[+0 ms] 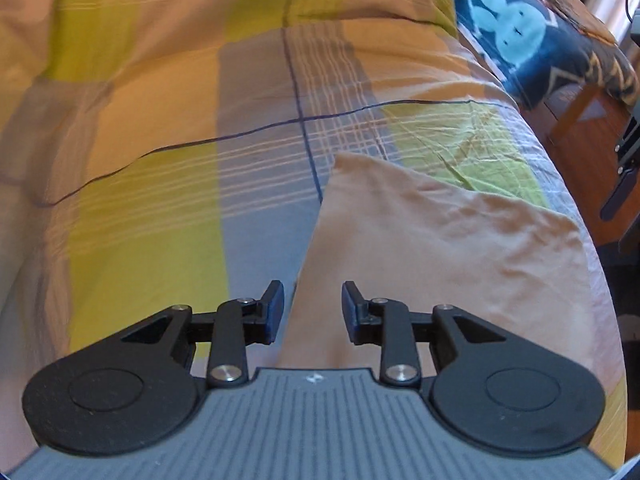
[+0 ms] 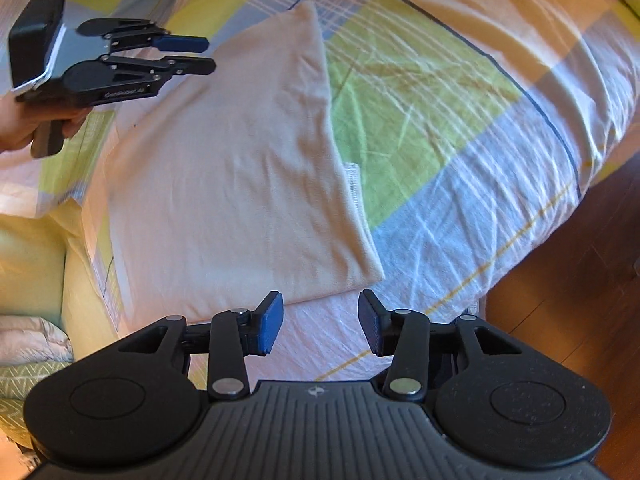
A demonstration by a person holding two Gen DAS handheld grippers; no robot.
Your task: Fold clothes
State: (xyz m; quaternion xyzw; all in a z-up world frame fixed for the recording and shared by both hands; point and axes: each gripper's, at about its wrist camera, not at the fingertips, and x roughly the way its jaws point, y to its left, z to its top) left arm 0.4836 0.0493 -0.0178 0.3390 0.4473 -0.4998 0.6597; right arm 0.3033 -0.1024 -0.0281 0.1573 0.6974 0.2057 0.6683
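One garment lies on the bed: a pale peach cloth, soft and lightly creased, folded into a long panel with a straight right edge and a squared near corner. A strip of white stitched hem shows along that right edge. It rests flat on the bedspread, near the bed's near edge, with one pointed corner reaching toward the far side.

Two grippers are in view. The right gripper hangs above the bedspread just near of the garment's near corner, its blue-padded fingers spread wide with nothing between them. The left gripper, held by a hand at far left, floats over the garment's left side, its fingers a narrow gap apart and empty. From its own camera the left gripper shows the garment below and to the right.

The bedspread is crinkled cotton in big checks of orange, lime, grey-blue and white, crossed by thin dark lines. One dark blue pillow with a pale rabbit print sits at far right. Wooden floor shows at right.
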